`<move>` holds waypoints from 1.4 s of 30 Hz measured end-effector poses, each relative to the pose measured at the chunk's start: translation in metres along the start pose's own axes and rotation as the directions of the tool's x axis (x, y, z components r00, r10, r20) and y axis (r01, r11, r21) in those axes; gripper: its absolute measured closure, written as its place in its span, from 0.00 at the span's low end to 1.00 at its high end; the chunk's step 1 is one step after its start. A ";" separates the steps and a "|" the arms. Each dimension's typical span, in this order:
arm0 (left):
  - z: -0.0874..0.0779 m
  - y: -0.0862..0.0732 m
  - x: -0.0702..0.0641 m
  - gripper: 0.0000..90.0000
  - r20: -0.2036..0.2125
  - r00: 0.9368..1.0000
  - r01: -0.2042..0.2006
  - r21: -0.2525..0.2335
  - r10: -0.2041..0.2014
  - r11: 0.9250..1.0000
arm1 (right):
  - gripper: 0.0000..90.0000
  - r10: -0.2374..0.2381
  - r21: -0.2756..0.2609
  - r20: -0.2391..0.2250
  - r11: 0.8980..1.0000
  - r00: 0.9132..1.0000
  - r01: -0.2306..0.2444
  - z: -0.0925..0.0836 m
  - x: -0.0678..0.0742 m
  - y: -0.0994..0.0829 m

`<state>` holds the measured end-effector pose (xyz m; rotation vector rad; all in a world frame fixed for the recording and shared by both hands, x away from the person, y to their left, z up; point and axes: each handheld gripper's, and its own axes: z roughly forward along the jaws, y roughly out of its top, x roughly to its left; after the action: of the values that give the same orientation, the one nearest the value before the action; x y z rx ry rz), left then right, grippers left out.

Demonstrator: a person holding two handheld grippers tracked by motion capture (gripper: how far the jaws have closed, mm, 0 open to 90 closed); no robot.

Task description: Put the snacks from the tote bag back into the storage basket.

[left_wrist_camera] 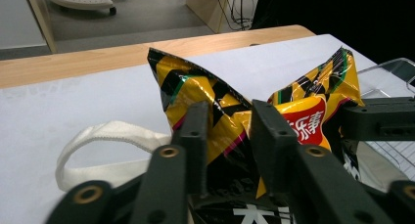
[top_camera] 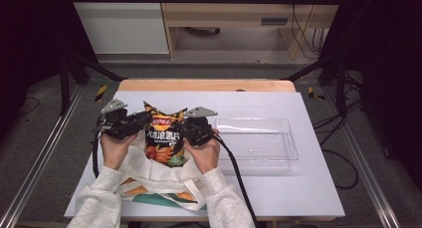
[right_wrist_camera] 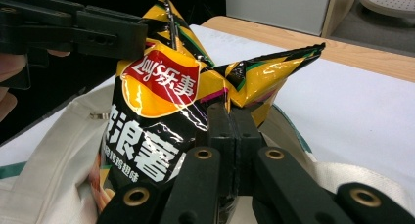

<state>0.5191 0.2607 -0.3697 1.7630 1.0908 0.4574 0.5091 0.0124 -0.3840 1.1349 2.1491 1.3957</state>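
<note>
A black and yellow chip bag (top_camera: 164,138) stands upright, its lower part inside a white tote bag (top_camera: 149,180) that lies at the table's front left. My left gripper (top_camera: 144,119) reaches in from the left. Its jaws stand on either side of the crumpled upper left corner of the chip bag (left_wrist_camera: 303,121) and press on it (left_wrist_camera: 227,116). My right gripper (top_camera: 186,126) comes from the right. Its jaws are closed tight on a fold at the upper right side of the chip bag (right_wrist_camera: 161,87), just under the pointed corner (right_wrist_camera: 234,111).
A clear plastic tray (top_camera: 291,143) lies to the right of the bags on the white tabletop (top_camera: 278,193). The tote's white handle (left_wrist_camera: 107,136) loops out on the table to the left. A wooden strip (top_camera: 204,84) runs along the far edge.
</note>
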 end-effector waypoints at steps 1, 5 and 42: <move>0.000 -0.001 -0.001 0.80 0.003 1.000 -0.001 0.002 0.001 1.000 | 1.00 0.002 0.001 0.001 1.000 1.000 -0.002 0.000 0.001 0.000; 0.001 -0.002 -0.004 0.92 -0.004 1.000 -0.017 0.012 0.017 1.000 | 1.00 0.002 0.006 0.001 1.000 1.000 -0.002 -0.001 0.002 0.000; -0.050 -0.017 -0.031 0.58 -0.060 0.994 -0.093 -0.123 0.086 0.988 | 0.95 0.016 -0.081 -0.024 0.997 1.000 -0.018 -0.017 0.019 0.009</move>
<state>0.4593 0.2634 -0.3567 1.7011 1.0015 0.6198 0.4903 0.0189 -0.3653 1.1140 2.0827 1.4963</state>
